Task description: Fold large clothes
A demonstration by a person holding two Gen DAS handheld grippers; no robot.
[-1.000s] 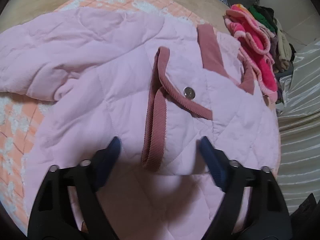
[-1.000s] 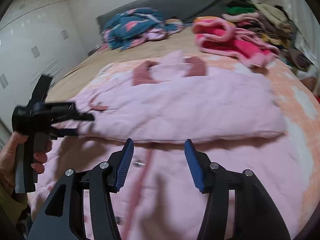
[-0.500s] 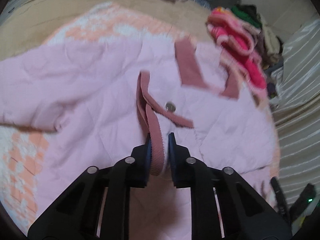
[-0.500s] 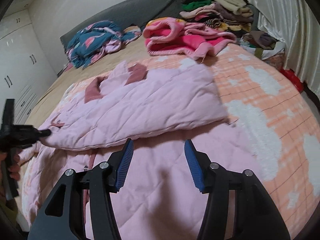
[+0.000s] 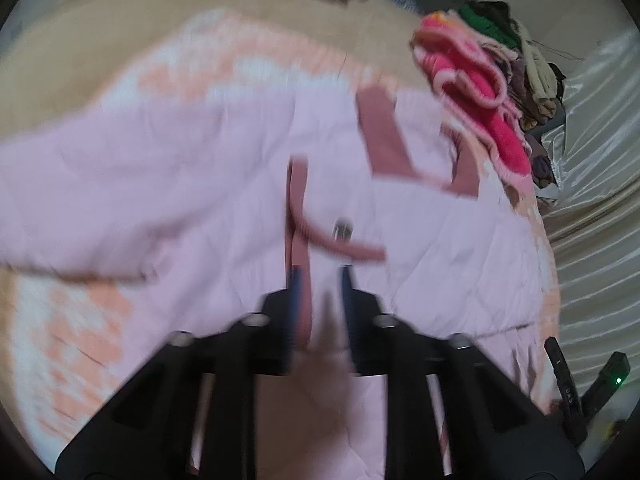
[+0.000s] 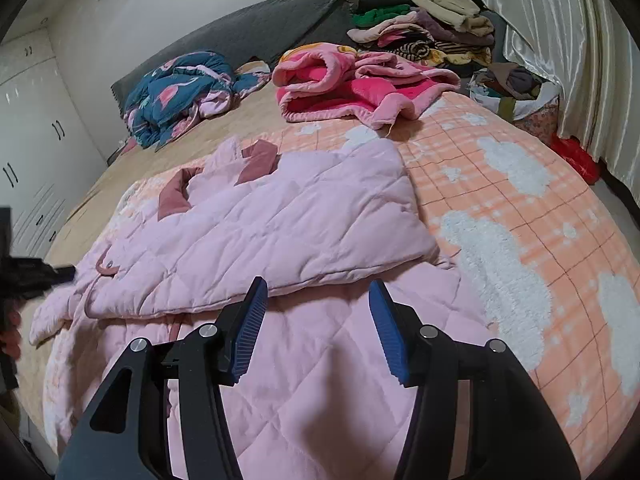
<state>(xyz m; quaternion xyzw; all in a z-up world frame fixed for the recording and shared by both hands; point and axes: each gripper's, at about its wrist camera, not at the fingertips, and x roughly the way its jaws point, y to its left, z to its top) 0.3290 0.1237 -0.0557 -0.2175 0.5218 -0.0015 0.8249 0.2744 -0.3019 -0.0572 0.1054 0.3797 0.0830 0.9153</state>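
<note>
A large pale pink quilted coat (image 6: 280,220) with dark rose corduroy trim lies spread on the bed; it also shows in the left wrist view (image 5: 180,168). My left gripper (image 5: 320,276) sits over the coat's front edge, its jaws a small way apart with the rose trim strip (image 5: 301,280) and pink fabric between them; the view is blurred. My right gripper (image 6: 316,308) is open and empty, hovering above the lower part of the coat, just short of a folded-over panel's edge. The left gripper (image 6: 36,276) shows at the far left of the right wrist view.
An orange-and-white plaid blanket (image 6: 520,208) covers the bed. A pink-and-magenta fleece garment (image 6: 352,88), a blue patterned garment (image 6: 180,92) and a heap of clothes (image 6: 432,28) lie at the far side. Curtains (image 6: 580,60) hang on the right.
My left gripper shut on the coat's rose trim, then its jaws parted a little as it drew back. My right gripper stayed open while its view swung right and up over the coat.
</note>
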